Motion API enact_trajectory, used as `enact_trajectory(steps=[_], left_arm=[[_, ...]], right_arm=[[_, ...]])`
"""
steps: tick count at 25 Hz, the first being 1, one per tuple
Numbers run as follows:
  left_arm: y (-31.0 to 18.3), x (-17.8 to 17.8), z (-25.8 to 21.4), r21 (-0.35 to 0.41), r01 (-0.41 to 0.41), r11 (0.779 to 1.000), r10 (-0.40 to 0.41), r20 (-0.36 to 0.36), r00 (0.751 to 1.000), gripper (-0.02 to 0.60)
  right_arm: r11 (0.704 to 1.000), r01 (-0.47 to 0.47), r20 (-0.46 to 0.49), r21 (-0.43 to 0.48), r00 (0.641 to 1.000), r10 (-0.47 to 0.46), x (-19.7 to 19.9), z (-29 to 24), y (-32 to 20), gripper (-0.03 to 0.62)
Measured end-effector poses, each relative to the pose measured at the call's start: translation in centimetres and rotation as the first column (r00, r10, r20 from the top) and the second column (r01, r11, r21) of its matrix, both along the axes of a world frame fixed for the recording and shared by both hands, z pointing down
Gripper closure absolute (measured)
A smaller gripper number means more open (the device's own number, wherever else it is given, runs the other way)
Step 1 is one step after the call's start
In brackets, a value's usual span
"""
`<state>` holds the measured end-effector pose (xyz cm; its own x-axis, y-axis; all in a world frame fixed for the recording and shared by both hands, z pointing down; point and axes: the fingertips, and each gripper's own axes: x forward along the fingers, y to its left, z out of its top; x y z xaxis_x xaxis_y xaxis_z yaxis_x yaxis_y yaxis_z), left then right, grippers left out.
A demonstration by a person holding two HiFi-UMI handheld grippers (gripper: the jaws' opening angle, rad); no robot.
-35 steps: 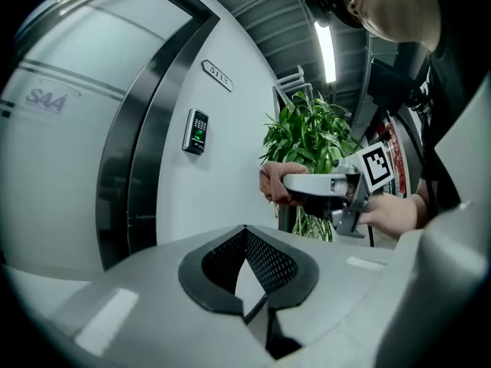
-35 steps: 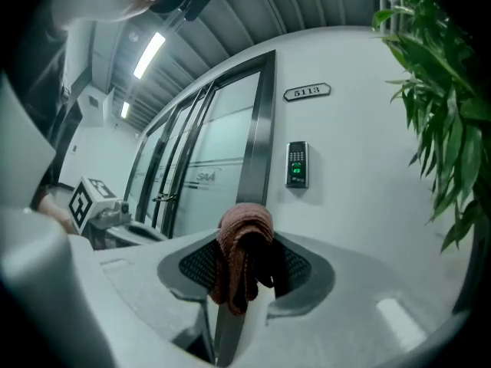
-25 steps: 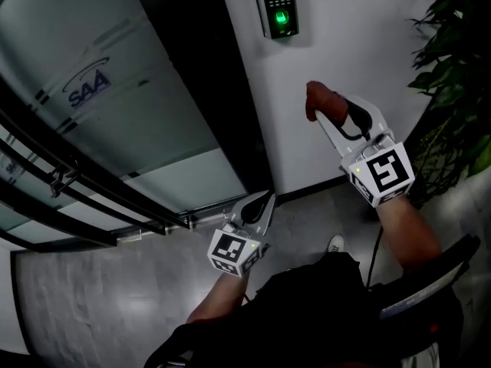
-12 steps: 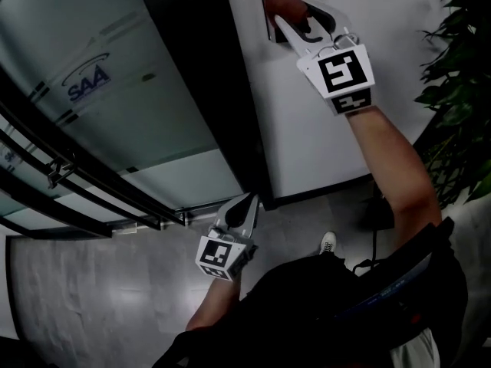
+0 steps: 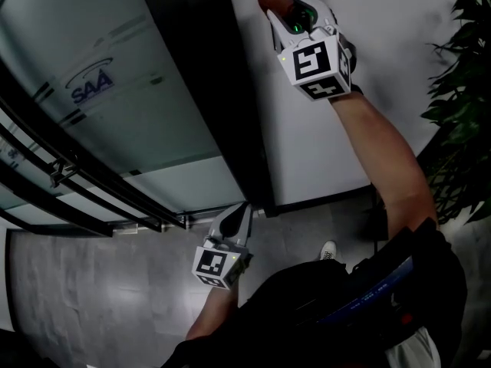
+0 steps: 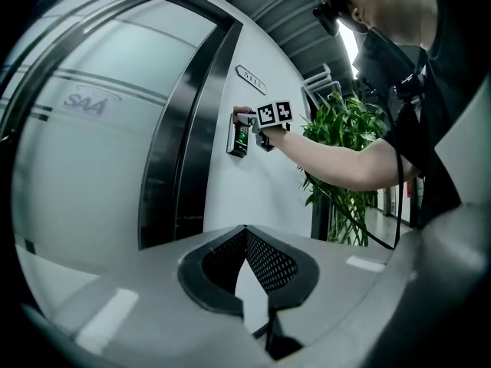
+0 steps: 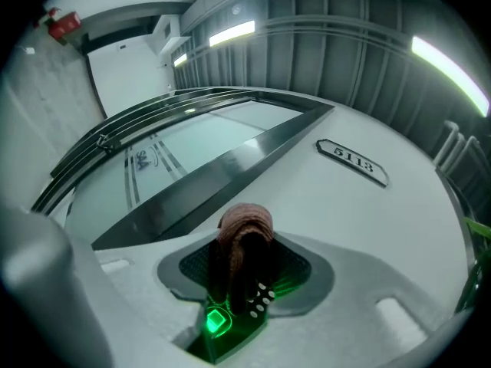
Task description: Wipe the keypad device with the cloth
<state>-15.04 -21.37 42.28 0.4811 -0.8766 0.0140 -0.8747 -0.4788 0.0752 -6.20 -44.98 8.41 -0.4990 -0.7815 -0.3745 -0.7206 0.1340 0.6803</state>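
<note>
Cloth (image 7: pixel 244 232) soft, bunched, clamped in right gripper (image 5: pixel 285 8) jaws, against wall keypad device (image 7: pixel 257 303); device rigid, light pressure likely enough. Left gripper (image 6: pixel 247 274) jaws together, empty.

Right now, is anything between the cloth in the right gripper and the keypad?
Nothing visible. The right gripper holds the cloth right at the keypad on the wall; its green light and buttons show just below the cloth.

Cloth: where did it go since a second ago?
The right gripper, shut on the cloth, rose up the wall from below the keypad device to it; the cloth now sits over the device. The left gripper stayed low, shut and empty.
</note>
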Motion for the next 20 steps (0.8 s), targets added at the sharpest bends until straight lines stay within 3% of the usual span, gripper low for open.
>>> enact_trajectory(steps=[20], left_arm=[[-1.6, 1.1, 0.0, -0.002, -0.037, 0.999, 0.037, -0.001, 0.999, 0.565]], right_arm=[[0.997, -0.072, -0.022, -0.015, 0.997, 0.071, 4.3, 0.5, -1.3, 0.450]])
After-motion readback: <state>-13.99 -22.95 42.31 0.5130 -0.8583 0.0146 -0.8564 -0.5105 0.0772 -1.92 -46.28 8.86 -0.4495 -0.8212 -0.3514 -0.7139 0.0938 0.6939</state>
